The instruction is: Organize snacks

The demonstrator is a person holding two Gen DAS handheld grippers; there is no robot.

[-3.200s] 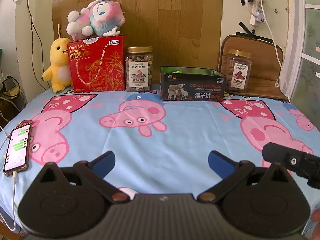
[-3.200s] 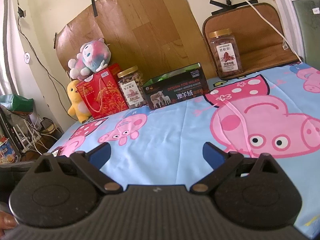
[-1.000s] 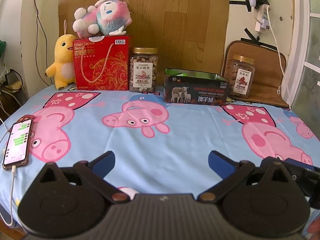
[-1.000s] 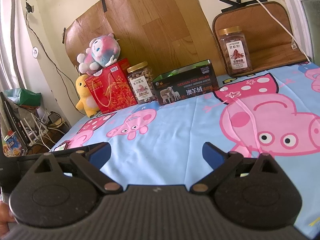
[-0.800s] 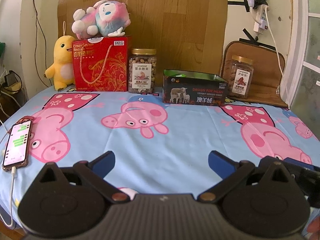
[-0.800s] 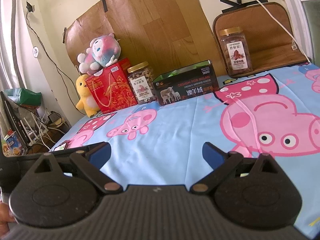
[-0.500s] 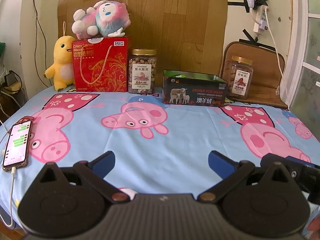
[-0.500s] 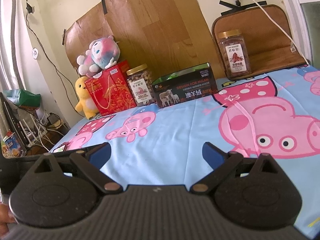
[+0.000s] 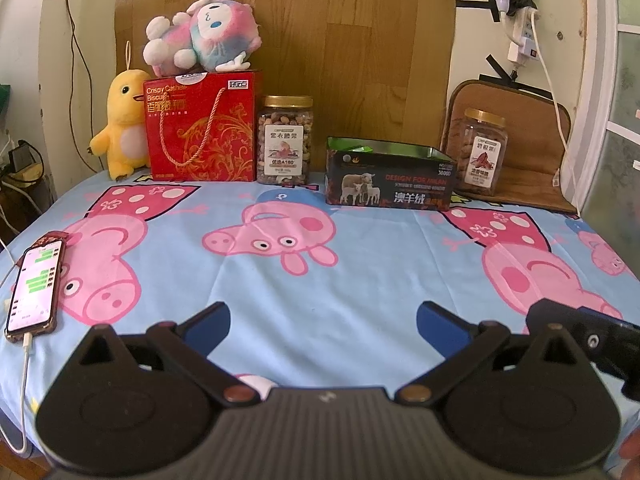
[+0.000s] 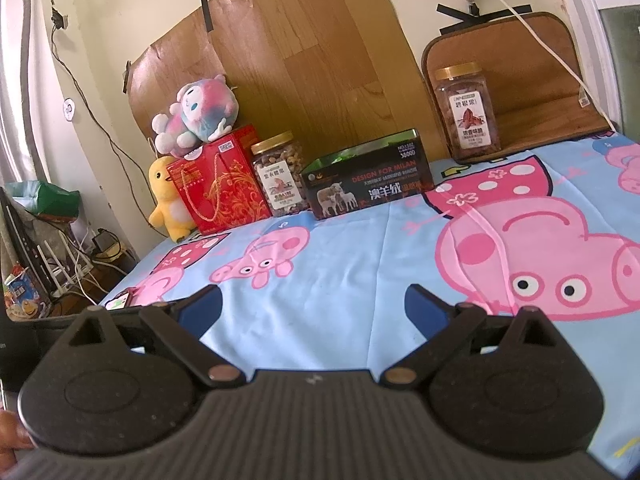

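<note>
Left wrist view shows the snacks in a row along the far edge of the tabletop, against the wooden board: a red biscuit box, a nut jar touching its right side, then an open dark tin, and, apart from the rest at the far right, a second jar standing on a brown mat. All stand upright, and the tin's long side runs across the view. The left gripper hangs low over the near edge with its jaws spread wide and nothing between them; the nut jar and tin lie well ahead of it, almost straight on.

From the right wrist view, the second jar sits ahead and to the right of the right gripper, whose jaws are likewise wide apart and empty. That lone jar looks like the piece out of line, and the right side is probably the nearer one to it.

A yellow duck toy, a plush toy on top of the box and a phone at the left edge are no part of the job.
</note>
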